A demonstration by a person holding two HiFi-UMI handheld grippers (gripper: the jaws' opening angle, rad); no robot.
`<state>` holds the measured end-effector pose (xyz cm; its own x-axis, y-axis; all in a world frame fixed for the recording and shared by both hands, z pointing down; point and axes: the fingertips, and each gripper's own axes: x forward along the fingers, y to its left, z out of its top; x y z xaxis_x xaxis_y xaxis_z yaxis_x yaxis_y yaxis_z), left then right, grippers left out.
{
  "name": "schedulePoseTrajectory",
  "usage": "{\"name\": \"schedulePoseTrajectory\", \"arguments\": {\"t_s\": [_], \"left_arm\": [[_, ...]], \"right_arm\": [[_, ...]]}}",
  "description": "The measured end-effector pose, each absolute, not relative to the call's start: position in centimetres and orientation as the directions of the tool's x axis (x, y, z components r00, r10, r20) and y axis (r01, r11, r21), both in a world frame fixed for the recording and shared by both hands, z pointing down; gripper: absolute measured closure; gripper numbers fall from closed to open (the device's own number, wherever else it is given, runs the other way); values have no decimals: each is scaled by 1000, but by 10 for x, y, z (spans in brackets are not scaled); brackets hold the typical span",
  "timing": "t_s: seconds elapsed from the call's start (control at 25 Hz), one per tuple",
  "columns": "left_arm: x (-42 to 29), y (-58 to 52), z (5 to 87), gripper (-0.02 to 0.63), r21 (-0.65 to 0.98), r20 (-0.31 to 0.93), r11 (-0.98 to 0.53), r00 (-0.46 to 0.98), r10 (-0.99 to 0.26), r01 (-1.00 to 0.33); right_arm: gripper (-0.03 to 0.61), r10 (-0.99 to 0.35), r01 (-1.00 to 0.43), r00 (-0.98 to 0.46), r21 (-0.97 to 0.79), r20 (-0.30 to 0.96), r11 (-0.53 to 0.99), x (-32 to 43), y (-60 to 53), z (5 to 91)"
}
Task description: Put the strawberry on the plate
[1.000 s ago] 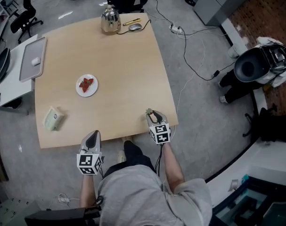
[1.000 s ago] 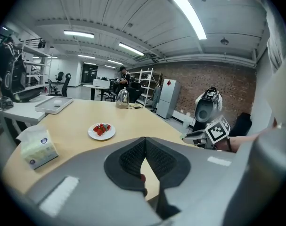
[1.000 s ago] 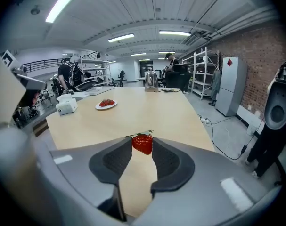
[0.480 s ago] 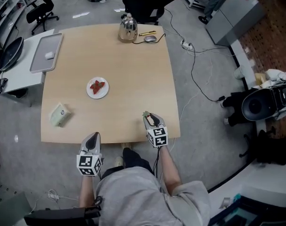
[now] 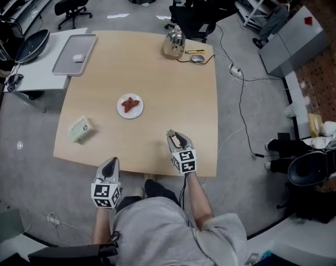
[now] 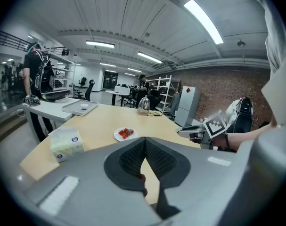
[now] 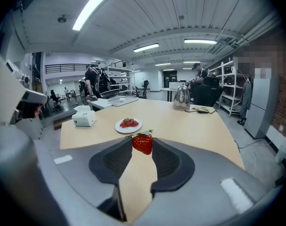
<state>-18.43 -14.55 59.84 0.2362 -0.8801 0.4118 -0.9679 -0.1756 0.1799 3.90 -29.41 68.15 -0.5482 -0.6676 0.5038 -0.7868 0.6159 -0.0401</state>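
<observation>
Right tongs (image 7: 143, 147): I'm pinching 1 strawberry (image 7: 143, 143), lower centre of head view.
Left tongs (image 6: 145, 142): pressed together, lower left.
Plate (image 5: 123, 113): mid-table, up-left, well apart.

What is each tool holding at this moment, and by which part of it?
The right tool grips a strawberry by its two sides, leafy top upward. The left tool is shut on nothing.

Strip lights (image 7: 88, 11) shine above grey floor (image 5: 24, 165) and brick wall (image 6: 218, 86).
</observation>
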Motion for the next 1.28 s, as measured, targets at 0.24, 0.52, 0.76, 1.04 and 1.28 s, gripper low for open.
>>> {"name": "schedulePoseTrajectory", "arguments": {"t_s": [0.24, 0.52, 0.76, 1.04, 1.28], "left_arm": [[-197, -145, 596, 594, 182, 409, -95, 164, -898, -979], [-207, -144, 600, 594, 185, 409, -13, 89, -908, -983], [-214, -144, 605, 594, 185, 414, 44, 37, -909, -982], [-216, -144, 605, 594, 187, 416, 96, -10, -910, -978], [-216, -146, 612, 594, 196, 425, 122, -28, -905, -973]], "right_arm": [[440, -616, -722, -610, -29, 499, 691, 5, -312, 675], [440, -546, -638, -674, -19, 497, 770, -34, -329, 674], [440, -493, -575, -715, -17, 497, 818, -65, -343, 678], [440, -439, -519, -738, -15, 513, 855, -90, -357, 689], [440, -400, -479, -739, -5, 542, 878, -111, -367, 706]]}}
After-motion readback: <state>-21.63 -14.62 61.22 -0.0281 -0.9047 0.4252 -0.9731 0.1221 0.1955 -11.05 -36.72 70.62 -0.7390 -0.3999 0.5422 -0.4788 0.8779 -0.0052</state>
